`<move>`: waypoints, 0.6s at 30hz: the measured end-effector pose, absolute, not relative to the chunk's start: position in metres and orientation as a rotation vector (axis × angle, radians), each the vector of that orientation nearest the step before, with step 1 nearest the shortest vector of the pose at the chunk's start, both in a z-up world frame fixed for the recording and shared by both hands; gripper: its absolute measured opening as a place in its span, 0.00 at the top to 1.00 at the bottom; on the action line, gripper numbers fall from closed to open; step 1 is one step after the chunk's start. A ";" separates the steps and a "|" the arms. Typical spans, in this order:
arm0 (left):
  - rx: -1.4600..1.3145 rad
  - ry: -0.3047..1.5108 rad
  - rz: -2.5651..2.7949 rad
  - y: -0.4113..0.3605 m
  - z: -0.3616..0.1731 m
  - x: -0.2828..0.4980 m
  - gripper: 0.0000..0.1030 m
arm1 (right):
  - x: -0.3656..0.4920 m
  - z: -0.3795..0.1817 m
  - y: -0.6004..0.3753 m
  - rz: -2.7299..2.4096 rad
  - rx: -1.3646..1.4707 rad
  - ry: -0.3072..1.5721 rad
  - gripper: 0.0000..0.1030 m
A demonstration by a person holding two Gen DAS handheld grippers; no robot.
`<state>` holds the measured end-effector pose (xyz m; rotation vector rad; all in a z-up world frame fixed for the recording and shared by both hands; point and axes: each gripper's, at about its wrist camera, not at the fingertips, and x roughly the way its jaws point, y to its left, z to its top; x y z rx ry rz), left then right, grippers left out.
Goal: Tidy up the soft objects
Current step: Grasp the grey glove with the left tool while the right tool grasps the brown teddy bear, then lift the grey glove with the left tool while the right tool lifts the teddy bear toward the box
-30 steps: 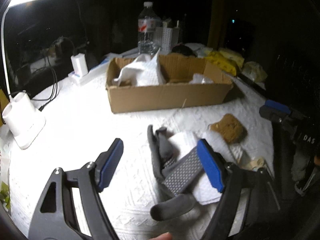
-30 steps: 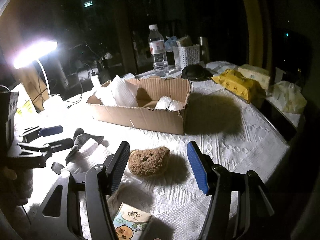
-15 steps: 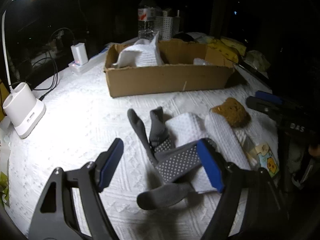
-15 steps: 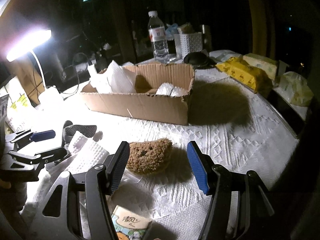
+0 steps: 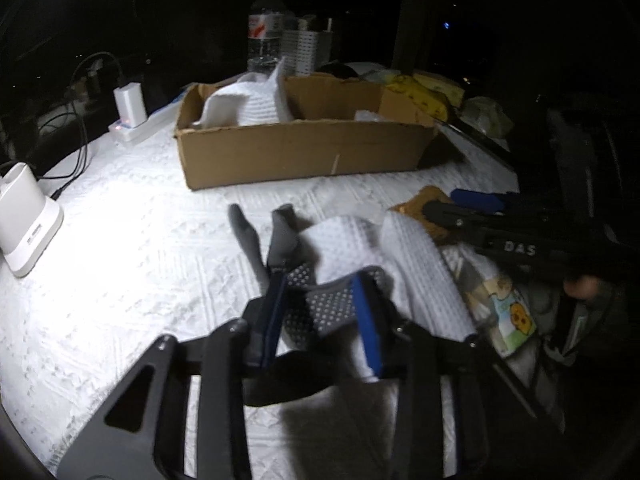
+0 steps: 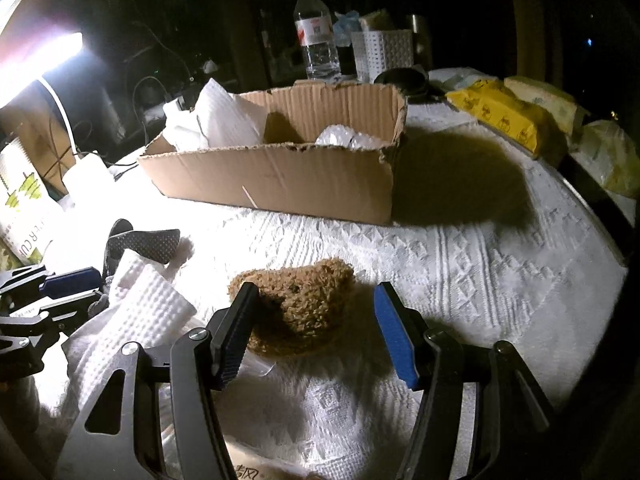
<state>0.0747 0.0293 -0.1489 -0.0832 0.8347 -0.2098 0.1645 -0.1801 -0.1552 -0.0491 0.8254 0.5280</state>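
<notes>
On the white tablecloth lies a grey dotted sock (image 5: pixel 328 308), and my left gripper (image 5: pixel 320 316) is closing on it, the blue pads pinching its bunched fabric. Beside the sock lies a white waffle towel (image 5: pixel 416 272). A brown fuzzy sponge (image 6: pixel 296 312) sits between the fingers of my right gripper (image 6: pixel 316 328), which stands open around it. The open cardboard box (image 6: pixel 280 176) behind holds white cloth. In the right wrist view, my left gripper (image 6: pixel 68 288) is at the left by the sock (image 6: pixel 148 240) and towel (image 6: pixel 148 312). My right gripper (image 5: pixel 452 205) shows over the sponge (image 5: pixel 420 200).
A water bottle (image 6: pixel 316 32), a white basket (image 6: pixel 384 54) and yellow packs (image 6: pixel 508 116) stand behind the box. A white lamp base (image 5: pixel 24 224) and a power strip with a charger (image 5: pixel 128 112) are at the left. A cartoon packet (image 5: pixel 508 316) lies near the towel.
My left gripper's jaws have drawn in from wide open onto the grey sock. My right gripper has sunk closer over the brown sponge, its opening unchanged.
</notes>
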 end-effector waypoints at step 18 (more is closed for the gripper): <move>-0.111 0.849 -0.212 0.044 -0.146 0.080 0.93 | 0.152 -0.148 -0.172 0.541 -0.099 0.777 0.67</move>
